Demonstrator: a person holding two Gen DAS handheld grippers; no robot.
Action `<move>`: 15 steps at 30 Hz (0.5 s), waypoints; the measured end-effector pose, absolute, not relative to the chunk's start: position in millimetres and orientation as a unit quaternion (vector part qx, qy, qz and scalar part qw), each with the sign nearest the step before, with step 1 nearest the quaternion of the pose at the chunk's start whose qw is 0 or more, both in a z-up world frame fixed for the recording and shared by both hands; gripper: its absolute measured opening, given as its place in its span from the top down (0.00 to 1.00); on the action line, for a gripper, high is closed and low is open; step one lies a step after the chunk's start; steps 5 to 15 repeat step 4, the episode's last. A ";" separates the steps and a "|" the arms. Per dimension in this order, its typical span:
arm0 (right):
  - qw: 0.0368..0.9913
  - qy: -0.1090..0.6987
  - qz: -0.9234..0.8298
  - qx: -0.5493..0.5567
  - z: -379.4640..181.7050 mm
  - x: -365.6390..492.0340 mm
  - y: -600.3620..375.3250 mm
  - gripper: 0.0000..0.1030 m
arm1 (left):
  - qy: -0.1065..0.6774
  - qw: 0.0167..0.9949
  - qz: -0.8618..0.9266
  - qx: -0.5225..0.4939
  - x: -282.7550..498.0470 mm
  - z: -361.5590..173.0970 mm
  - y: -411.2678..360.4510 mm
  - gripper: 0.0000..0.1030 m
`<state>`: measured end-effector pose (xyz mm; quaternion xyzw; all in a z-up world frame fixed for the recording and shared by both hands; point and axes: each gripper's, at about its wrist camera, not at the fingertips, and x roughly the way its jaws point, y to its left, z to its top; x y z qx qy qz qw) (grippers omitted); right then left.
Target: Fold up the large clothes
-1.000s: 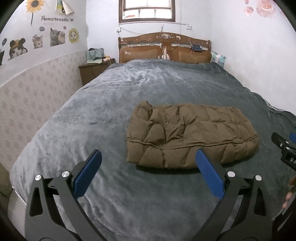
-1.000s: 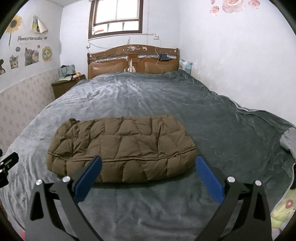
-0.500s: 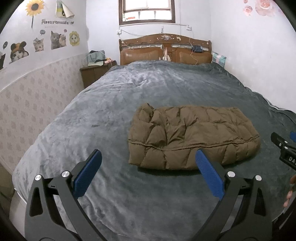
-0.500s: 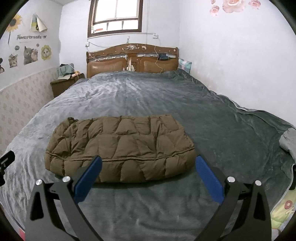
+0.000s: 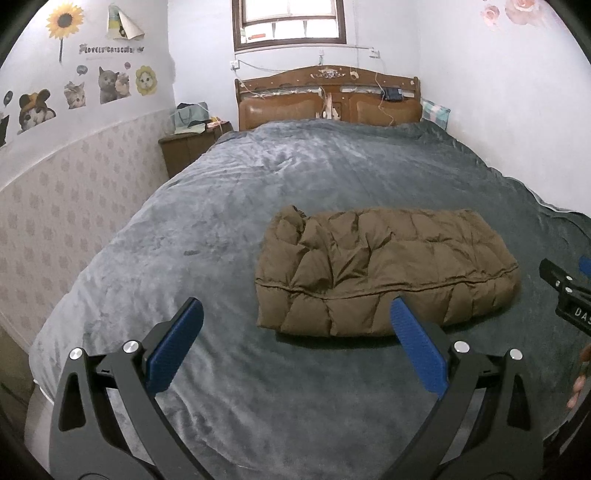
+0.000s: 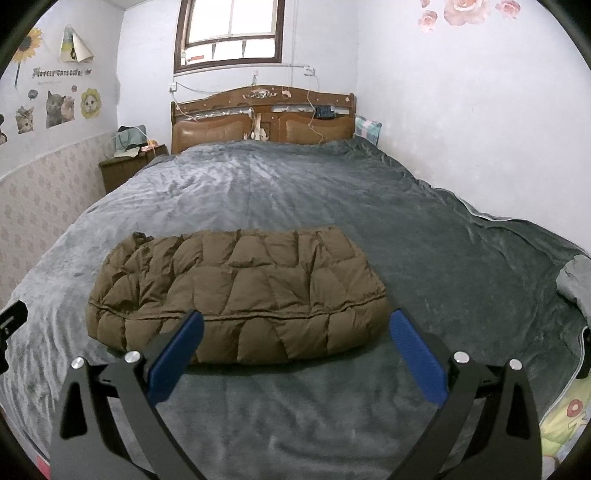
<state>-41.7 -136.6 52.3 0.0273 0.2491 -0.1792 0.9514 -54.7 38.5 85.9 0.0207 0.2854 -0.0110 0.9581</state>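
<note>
While one folded brown puffer jacket [image 5: 384,273] lies mid-bed on the grey blanket [image 5: 258,177], both tools hover short of it, left tool [image 5: 295,332] and right tool [image 6: 295,339] spread wide, empty. One headboard [image 6: 262,118], one nightstand [image 5: 188,147], nothing blocking.

Ahead of me a grey blanket [image 5: 229,229] covers the whole bed, running up to a carved wooden headboard [image 5: 328,98] at top centre. A window [image 6: 231,31] sits above it. Upper left, cat stickers [image 5: 112,83] dot the wall, and a cluttered wooden nightstand [image 5: 188,146] stands just beside the bed.
</note>
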 end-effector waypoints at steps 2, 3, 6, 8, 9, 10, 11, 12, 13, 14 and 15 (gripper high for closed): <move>0.951 0.250 -0.180 0.027 52.4 -41.5 -136.4 0.02 | 0.285 0.958 -0.011 0.020 -54.6 85.6 38.7 0.03; 0.951 0.250 -0.180 0.027 52.2 -41.7 -137.2 0.02 | 0.286 0.958 -0.010 0.020 -54.1 85.6 38.5 0.03; 0.951 0.249 -0.181 0.026 52.4 -42.4 -137.0 0.02 | 0.286 0.958 -0.010 0.020 -54.2 85.3 38.3 0.03; 0.951 0.249 -0.181 0.026 52.4 -42.4 -137.0 0.02 | 0.286 0.958 -0.010 0.020 -54.2 85.3 38.3 0.03; 0.951 0.249 -0.181 0.026 52.4 -42.4 -137.0 0.02 | 0.286 0.958 -0.010 0.020 -54.2 85.3 38.3 0.03; 0.951 0.249 -0.181 0.026 52.4 -42.4 -137.0 0.02 | 0.286 0.958 -0.010 0.020 -54.2 85.3 38.3 0.03; 0.951 0.249 -0.181 0.026 52.4 -42.4 -137.0 0.02 | 0.286 0.958 -0.010 0.020 -54.2 85.3 38.3 0.03; 0.951 0.249 -0.181 0.026 52.4 -42.4 -137.0 0.02 | 0.286 0.958 -0.010 0.020 -54.2 85.3 38.3 0.03; 0.951 0.249 -0.181 0.026 52.4 -42.4 -137.0 0.02 | 0.286 0.958 -0.010 0.020 -54.2 85.3 38.3 0.03; 0.951 0.249 -0.181 0.026 52.4 -42.4 -137.0 0.02 | 0.286 0.958 -0.010 0.020 -54.2 85.3 38.3 0.03; 0.951 0.249 -0.181 0.026 52.4 -42.4 -137.0 0.02 | 0.286 0.958 -0.010 0.020 -54.2 85.3 38.3 0.03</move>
